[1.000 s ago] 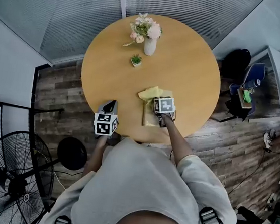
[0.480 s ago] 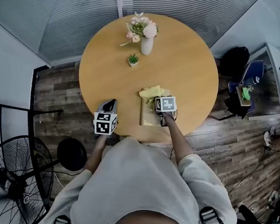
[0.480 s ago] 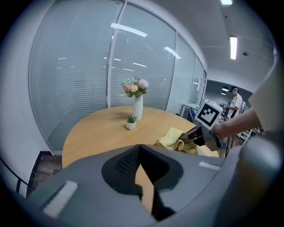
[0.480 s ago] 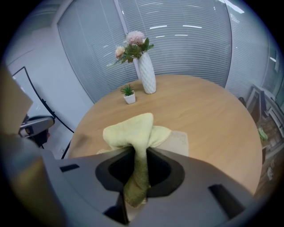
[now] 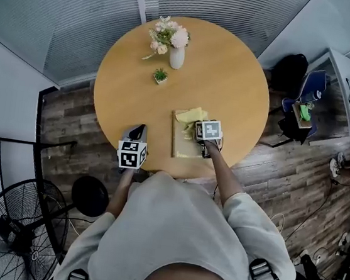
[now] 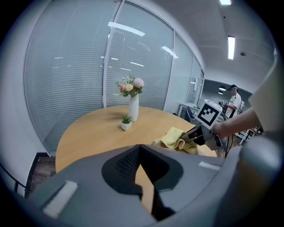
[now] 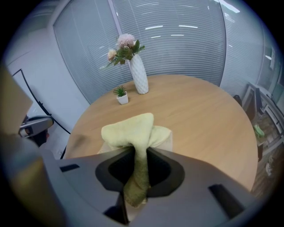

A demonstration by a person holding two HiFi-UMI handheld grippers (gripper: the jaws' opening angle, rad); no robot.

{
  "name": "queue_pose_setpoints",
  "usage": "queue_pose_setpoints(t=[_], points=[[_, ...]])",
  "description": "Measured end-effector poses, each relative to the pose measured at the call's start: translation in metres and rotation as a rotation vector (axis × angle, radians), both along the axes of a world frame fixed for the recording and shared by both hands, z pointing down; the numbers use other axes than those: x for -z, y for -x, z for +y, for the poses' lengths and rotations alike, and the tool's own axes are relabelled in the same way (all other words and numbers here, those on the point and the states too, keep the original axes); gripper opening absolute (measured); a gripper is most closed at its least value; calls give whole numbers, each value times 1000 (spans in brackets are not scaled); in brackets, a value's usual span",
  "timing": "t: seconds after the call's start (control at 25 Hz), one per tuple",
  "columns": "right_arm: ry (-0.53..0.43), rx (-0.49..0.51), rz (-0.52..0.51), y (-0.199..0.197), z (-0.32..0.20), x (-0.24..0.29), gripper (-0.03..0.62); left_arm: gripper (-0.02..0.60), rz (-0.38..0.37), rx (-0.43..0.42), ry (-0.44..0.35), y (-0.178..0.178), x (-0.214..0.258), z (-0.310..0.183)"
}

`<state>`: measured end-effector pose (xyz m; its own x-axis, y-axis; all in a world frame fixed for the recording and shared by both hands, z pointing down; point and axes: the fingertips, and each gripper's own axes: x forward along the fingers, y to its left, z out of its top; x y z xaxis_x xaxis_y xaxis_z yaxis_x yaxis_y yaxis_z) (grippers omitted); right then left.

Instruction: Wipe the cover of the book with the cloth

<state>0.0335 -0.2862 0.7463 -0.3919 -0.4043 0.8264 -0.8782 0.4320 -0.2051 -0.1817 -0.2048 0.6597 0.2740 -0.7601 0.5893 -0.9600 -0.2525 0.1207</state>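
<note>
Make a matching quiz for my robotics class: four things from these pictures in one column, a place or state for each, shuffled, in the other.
1 cloth
2 book
3 vase
4 left gripper

A far side of the table, holding flowers
B lying under the cloth
C clamped in the right gripper's jaws
D at the table's near edge, empty

Pairs: 1-C, 2-B, 3-A, 4-D

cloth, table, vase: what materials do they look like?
Cloth: soft yellow-green terry or microfibre, probably; nappy surface, bunches where the right claw pinches it.
Table: wood or wood-look laminate, matte; grain is too faint to tell which.
Vase: white ceramic, likely; textured surface with slight sheen.
</note>
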Motion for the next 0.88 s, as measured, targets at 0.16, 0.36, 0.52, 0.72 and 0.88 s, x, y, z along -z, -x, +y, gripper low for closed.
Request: queue_pose_setpoints(t=[0.16,0.36,0.52,0.72,0.88], points=[[4,-16,7,-10,0,0,69,9,3,-18,2,-8,-1,-3],[3,-34,23,-25,0,1,69,9,4,-40,3,-15,-2,-7],[7,-52,31,-33,-1,-2,69,9,6,-47,1,-17,-3,-10],[8,-78,42,-43,-3,-1,69,9,6,-69,-5,-21,-1,-14],[3,-89,53,-50,-2,-1,69,9,9,-75,-7,-21,-1,-14]])
